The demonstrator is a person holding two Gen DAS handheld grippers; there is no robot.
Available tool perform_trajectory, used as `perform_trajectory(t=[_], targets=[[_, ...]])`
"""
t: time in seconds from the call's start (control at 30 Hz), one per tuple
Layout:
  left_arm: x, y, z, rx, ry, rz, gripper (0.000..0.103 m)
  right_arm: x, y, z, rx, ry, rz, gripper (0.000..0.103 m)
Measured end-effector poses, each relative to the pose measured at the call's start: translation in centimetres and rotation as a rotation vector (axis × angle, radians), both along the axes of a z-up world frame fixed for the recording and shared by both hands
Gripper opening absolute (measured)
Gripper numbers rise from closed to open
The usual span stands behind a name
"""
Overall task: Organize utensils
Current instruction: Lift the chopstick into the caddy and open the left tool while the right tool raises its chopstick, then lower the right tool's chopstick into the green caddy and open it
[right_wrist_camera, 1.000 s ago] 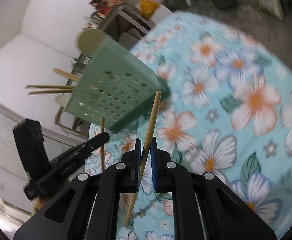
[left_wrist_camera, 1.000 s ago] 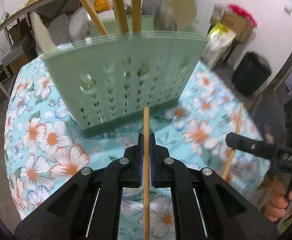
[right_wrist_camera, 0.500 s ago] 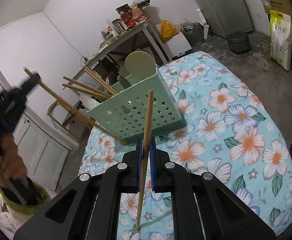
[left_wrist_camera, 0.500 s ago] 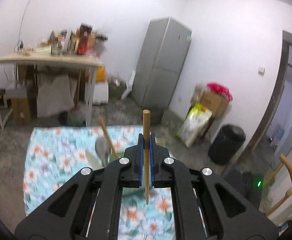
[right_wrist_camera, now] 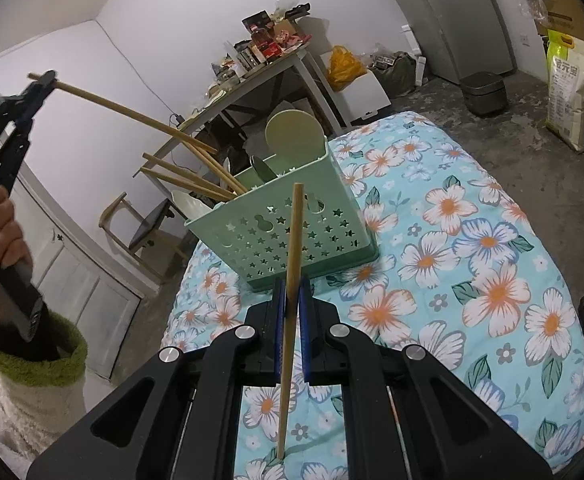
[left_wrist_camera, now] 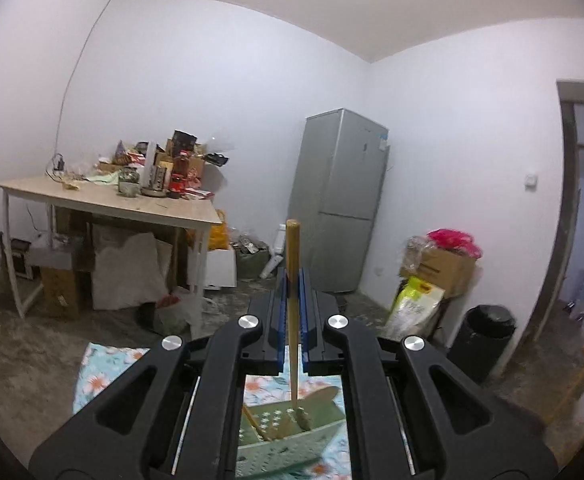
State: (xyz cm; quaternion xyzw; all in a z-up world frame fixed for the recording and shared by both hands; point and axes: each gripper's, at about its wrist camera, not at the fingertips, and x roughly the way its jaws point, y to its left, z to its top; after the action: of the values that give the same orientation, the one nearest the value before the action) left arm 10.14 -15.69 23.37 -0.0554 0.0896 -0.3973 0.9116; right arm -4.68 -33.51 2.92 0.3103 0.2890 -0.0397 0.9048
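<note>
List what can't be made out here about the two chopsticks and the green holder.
- Left wrist view: most of the green holder is hidden behind the left gripper; only a slice shows.
- Right wrist view: the holder's inside and where the left chopstick tip ends are hidden by its front wall.
- Right wrist view: the right gripper body covers the middle of its chopstick.
- Labels on the far table's clutter: too small.
</note>
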Motion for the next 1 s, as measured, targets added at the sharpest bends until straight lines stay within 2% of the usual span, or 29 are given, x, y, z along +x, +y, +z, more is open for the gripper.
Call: perform_trajectory(t=[0.37, 0.57, 0.67, 0.87, 1.0], targets=[[5.1, -5.6, -5.2, 0.126, 0.073, 0.067, 0.004, -0.1, -1.4, -0.5, 0.037, -0.018, 0.008, 0.007], [7.4, -6.6, -7.8, 0.107, 0.177, 0.020, 0.006, 0.0, -1.6, -0.9, 0.042, -0.022, 0.032, 0.007], [7.9, -6.4, -8.0, 0.086, 0.204, 0.018, 0.017, 0.0, -2.1, -1.1, 0.051, -0.022, 0.034, 0.007], [7.2, -4.9, -6.5, 0.053, 0.169, 0.039, 0.038, -0.1, -2.8, -1.1, 0.050, -0.029, 0.029, 0.007], [5.2, -2.7, -6.0, 0.066, 0.150, 0.052, 0.056, -0.4, -3.0, -0.5, 0.035, -0.041, 0.027, 0.007]])
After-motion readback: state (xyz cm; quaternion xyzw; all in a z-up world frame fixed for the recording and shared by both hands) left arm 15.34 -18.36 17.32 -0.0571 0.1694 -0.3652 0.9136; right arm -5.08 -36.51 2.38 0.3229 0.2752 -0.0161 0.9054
